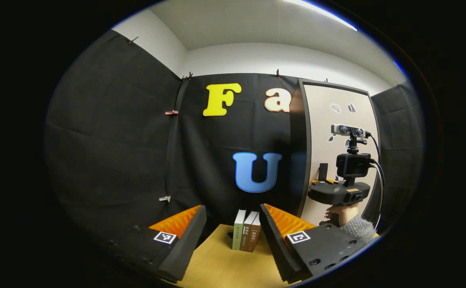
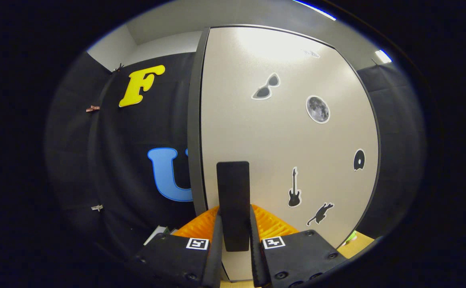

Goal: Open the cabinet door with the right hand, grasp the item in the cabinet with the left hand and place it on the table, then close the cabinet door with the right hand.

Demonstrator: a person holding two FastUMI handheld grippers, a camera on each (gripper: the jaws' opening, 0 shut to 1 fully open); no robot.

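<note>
The pale cabinet door (image 2: 281,132), dotted with dark stickers, faces me with its dark edge on the left. My right gripper (image 2: 235,230) is shut on the door's upright black handle (image 2: 233,192), one finger pressing each side. The door looks flush with the cabinet, and whatever is inside is hidden behind it. In the left gripper view the same door (image 1: 337,120) stands at the right, where a hand (image 1: 343,214) in a grey sleeve holds the right gripper (image 1: 339,194) at the handle (image 1: 323,171). My left gripper (image 1: 233,208) hovers open over the wooden table (image 1: 217,264), holding nothing.
Three books (image 1: 247,236) stand upright on the table at the back, in line with the gap between my left fingers. The black cloth wall closes off the back and left. A strip of table (image 2: 361,244) shows at the cabinet's lower right.
</note>
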